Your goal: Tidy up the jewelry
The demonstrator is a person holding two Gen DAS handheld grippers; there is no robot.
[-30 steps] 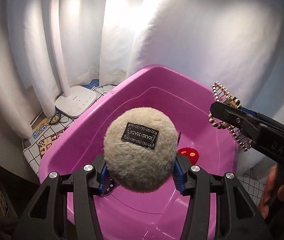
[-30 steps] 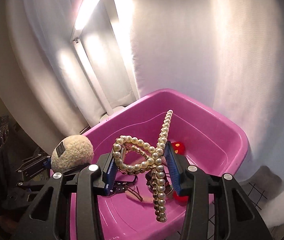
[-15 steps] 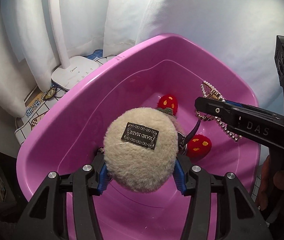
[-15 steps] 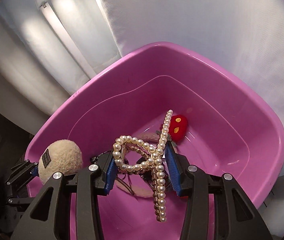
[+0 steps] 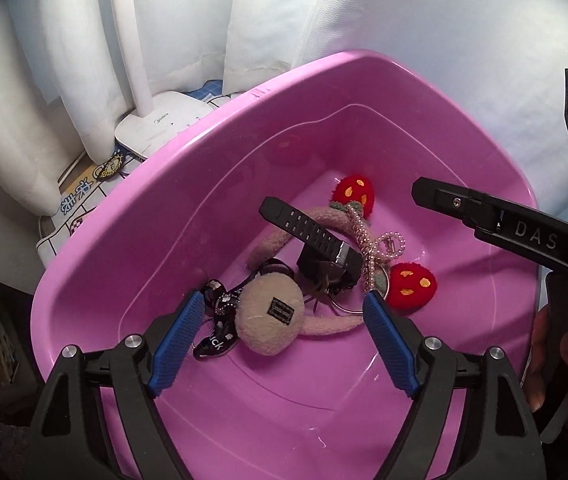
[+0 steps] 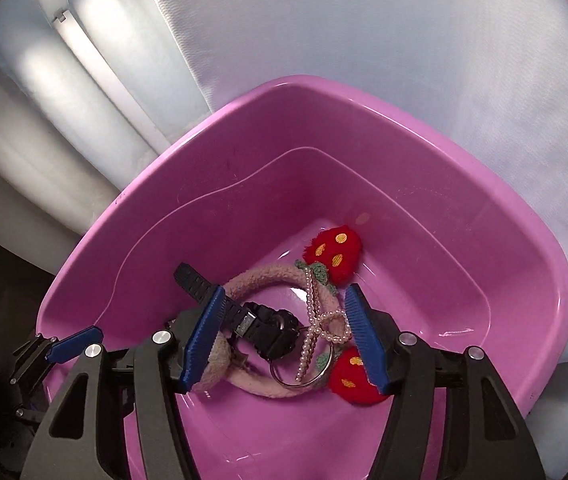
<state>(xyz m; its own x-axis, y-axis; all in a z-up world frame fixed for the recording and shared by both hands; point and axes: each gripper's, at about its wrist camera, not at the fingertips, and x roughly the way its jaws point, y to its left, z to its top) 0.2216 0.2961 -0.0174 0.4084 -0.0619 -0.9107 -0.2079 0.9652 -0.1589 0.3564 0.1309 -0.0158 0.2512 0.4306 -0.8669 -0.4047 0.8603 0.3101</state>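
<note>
Now pompom (image 5: 270, 314) lies beneath opened left claw (image 5: 280, 318).

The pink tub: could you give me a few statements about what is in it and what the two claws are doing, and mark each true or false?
1. The fluffy beige pompom lies in the pink tub. True.
2. The right gripper clamps the pearl hair clip. False: its jaws have just opened; the clip lies loose.
3. A black watch is in the tub. True.
4. The left gripper is shut. False: open.
</note>
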